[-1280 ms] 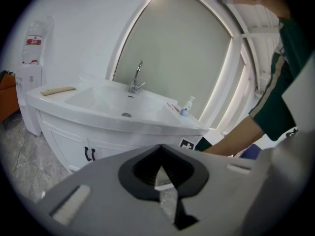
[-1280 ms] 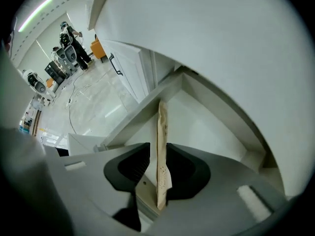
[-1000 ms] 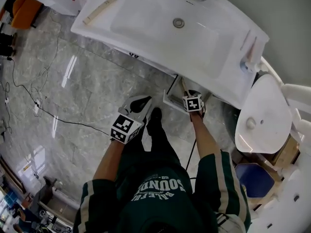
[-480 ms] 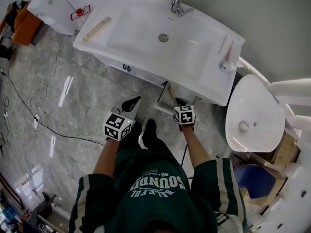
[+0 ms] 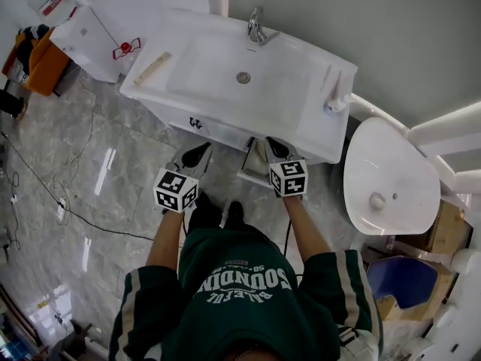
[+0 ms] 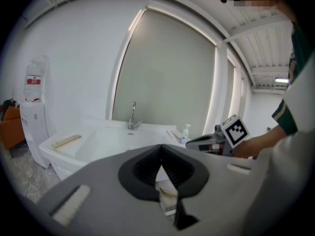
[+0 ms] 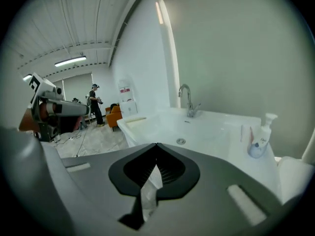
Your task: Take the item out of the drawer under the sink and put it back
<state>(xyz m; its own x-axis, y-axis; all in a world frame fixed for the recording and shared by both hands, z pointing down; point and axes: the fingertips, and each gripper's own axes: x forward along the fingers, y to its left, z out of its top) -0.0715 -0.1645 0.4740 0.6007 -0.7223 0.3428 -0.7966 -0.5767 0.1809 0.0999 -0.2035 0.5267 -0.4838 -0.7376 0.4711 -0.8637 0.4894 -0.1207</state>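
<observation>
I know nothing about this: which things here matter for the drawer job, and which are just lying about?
Job: open drawer under the sink; left gripper and right gripper, both shut. The item itself can't be made out.
Lying about: tan bar on the sink's rim, soap bottle, tap, toilet.

Glossy grey marble-tile floor (image 5: 113, 156), black cable (image 5: 113, 228) trailing over it. Plain grey-green wall (image 5: 391, 36) behind white sink vanity (image 5: 285, 89). White toilet (image 5: 391, 179) just right of it. Orange chair (image 5: 41, 62) top left, next to a white unit (image 5: 86, 32), possibly a water dispenser. Ceiling strip light (image 7: 70, 61) on.
</observation>
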